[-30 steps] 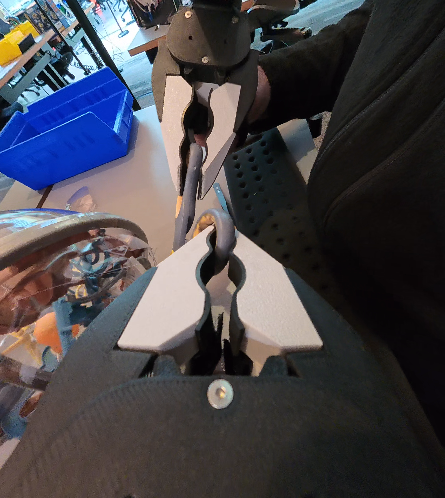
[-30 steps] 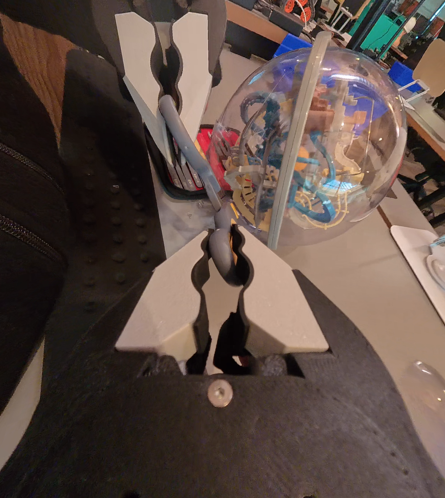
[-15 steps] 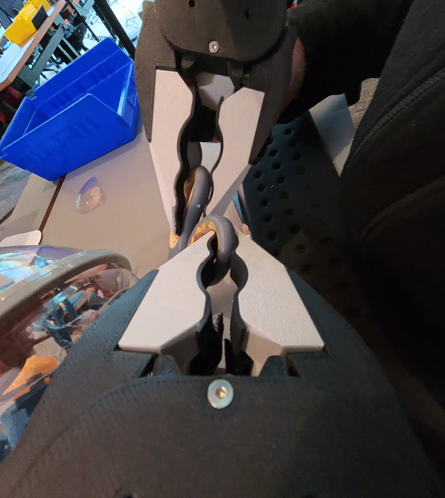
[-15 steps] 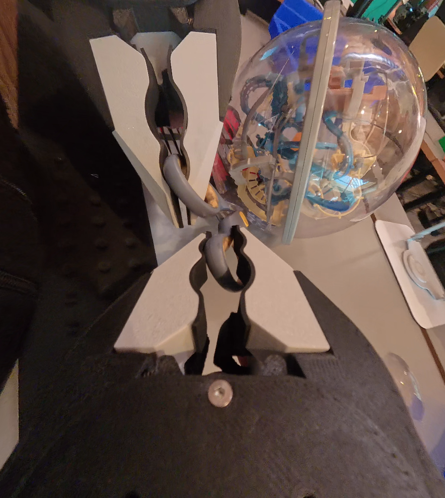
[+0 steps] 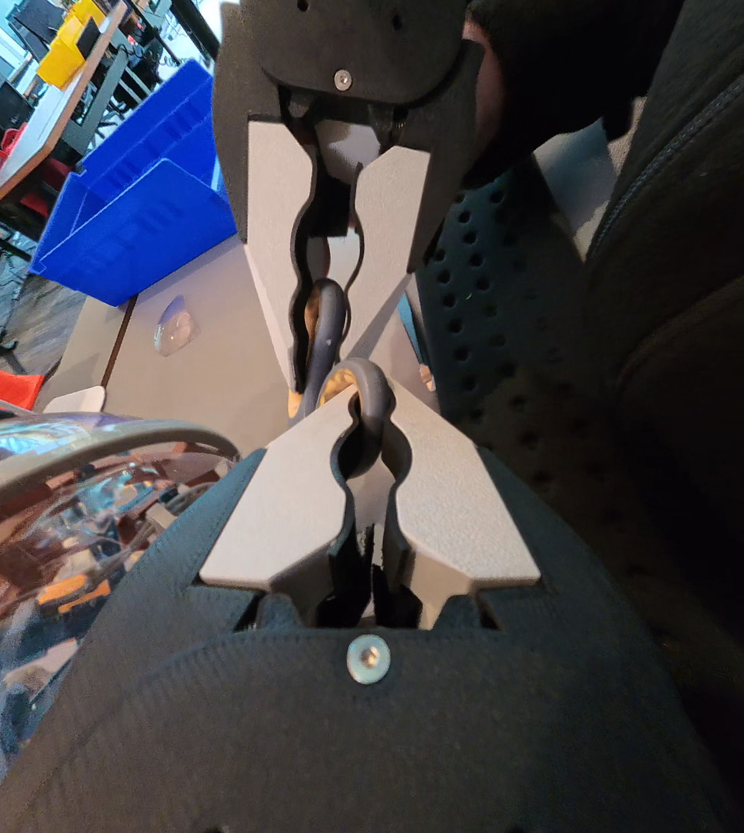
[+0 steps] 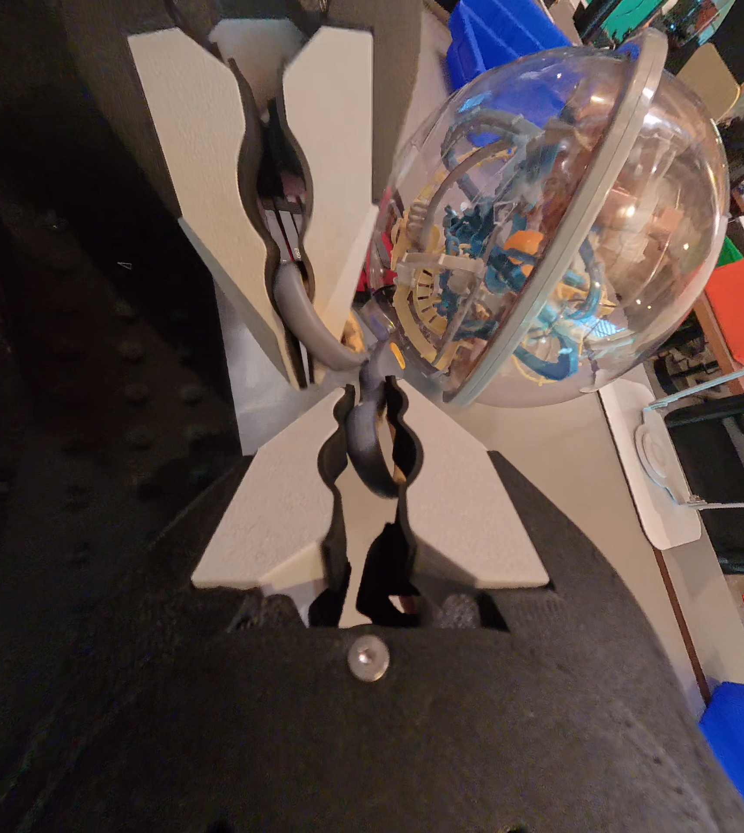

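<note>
Each gripper holds one grey loop handle of a pair of scissors with orange inner lining. In the left wrist view my left gripper (image 5: 372, 401) is shut on the near handle loop (image 5: 368, 432). My right gripper (image 5: 323, 333) faces it from above, shut on the other loop (image 5: 327, 315). In the right wrist view my right gripper (image 6: 368, 392) is shut on its loop (image 6: 368, 450). The left gripper (image 6: 316, 347) stands just beyond, shut on the other handle (image 6: 302, 320). The fingertips of the two grippers nearly touch. The blades are hidden.
A clear maze ball (image 6: 564, 225) with a grey rim sits on the grey table (image 5: 208, 342) right beside the grippers; it also shows in the left wrist view (image 5: 45, 518). A blue bin (image 5: 135, 203), a small clear dome (image 5: 176, 324), a white tray (image 6: 659, 473) and a person's black jacket (image 5: 699, 315) surround them. Both grippers' tips are close together, under 4 cm apart.
The two grippers have moved towards each other, bringing the two scissor handles close together. Both keep their grip.
</note>
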Demonstrator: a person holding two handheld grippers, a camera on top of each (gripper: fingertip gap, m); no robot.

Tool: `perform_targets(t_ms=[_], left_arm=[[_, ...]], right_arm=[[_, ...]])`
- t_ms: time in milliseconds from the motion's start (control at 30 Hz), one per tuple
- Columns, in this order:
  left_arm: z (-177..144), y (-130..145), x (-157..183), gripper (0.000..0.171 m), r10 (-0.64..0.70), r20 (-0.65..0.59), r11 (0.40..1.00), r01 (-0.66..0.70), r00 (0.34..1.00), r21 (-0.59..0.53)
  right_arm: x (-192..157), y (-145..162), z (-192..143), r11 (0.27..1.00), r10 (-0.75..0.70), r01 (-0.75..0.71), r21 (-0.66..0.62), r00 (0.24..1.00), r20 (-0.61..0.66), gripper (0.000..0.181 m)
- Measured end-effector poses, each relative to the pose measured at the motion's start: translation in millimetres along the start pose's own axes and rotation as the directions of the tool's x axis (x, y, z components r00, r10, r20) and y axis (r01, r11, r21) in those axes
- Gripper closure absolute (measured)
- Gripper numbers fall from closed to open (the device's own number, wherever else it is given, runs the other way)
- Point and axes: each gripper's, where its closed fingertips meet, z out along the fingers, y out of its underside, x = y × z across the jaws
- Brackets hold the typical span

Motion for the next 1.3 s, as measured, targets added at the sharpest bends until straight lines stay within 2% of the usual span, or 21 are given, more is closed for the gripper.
perform_targets(t_ms=[400, 533, 667, 900, 1067, 1200, 1300], left_arm=[[-42, -16, 9, 0.171, -0.107, -0.160, 0.977, 0.134, 0.981, 0.166], [-51, -10, 16, 0.171, -0.115, -0.192, 0.978, 0.145, 0.975, 0.152], [-54, -1, 13, 0.170, -0.123, -0.165, 0.986, 0.139, 0.979, 0.089], [-42, 7, 12, 0.171, -0.082, -0.117, 0.997, 0.082, 0.990, -0.005], [-29, 12, 10, 0.171, -0.050, -0.045, 0.998, 0.048, 0.998, -0.041], [-23, 12, 7, 0.171, -0.041, -0.025, 0.998, 0.040, 0.999, -0.053], [-13, 21, 17, 0.171, 0.016, -0.044, 0.993, -0.021, 0.999, -0.113]], right_arm=[[3, -9, -23, 0.967, 0.148, -0.165, 0.196, 0.984, 0.101, 0.167], [-7, -13, -18, 0.961, 0.149, -0.173, 0.216, 0.981, 0.123, 0.170], [-5, -13, -5, 0.932, 0.268, -0.295, 0.211, 0.952, 0.144, 0.166], [-10, -15, 7, 0.955, 0.240, -0.253, 0.153, 0.966, 0.099, 0.167], [-9, -4, 14, 0.944, 0.301, -0.310, 0.114, 0.950, 0.086, 0.165], [-5, 0, 16, 0.959, 0.268, -0.269, 0.084, 0.963, 0.029, 0.166], [-17, 5, 24, 0.980, 0.197, -0.198, 0.019, 0.980, 0.034, 0.171]])
